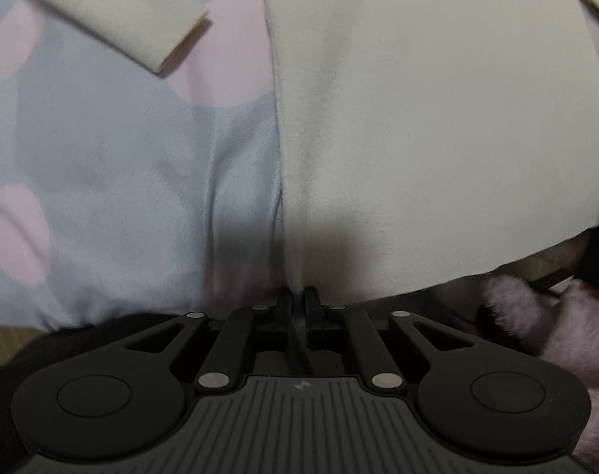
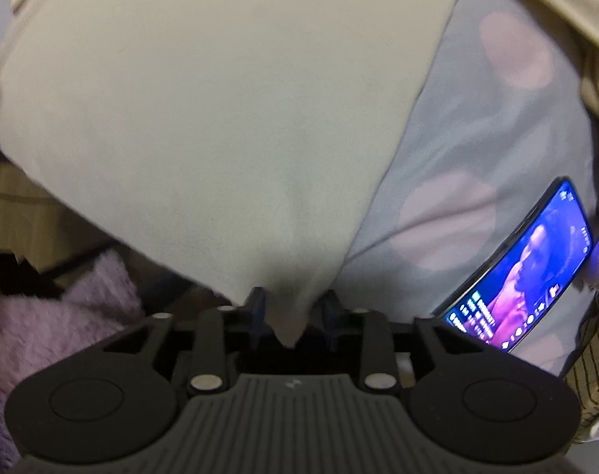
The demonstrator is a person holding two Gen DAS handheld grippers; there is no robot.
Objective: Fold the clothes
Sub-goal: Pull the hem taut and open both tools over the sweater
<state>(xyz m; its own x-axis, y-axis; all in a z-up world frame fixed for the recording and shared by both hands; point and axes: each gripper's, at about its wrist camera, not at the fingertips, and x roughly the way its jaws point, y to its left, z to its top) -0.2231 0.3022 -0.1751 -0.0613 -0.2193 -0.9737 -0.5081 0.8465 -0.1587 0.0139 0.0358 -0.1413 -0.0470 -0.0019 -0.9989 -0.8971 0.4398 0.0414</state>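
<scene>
Left gripper (image 1: 298,300) pinching the near edge of the cream garment (image 1: 418,118); right gripper (image 2: 293,308) spread, a garment corner loose between its fingers. Beyond, garment flat on a grey, pink-dotted blanket (image 1: 121,181); lit phone (image 2: 536,264) alongside.

A cream garment (image 1: 437,118) lies spread flat on the dotted bedcover (image 1: 121,177). Its sleeve (image 1: 113,12), seemingly, angles across the cover.

A lit phone (image 2: 524,272) lies on the polka-dot bedsheet (image 1: 113,166).
</scene>
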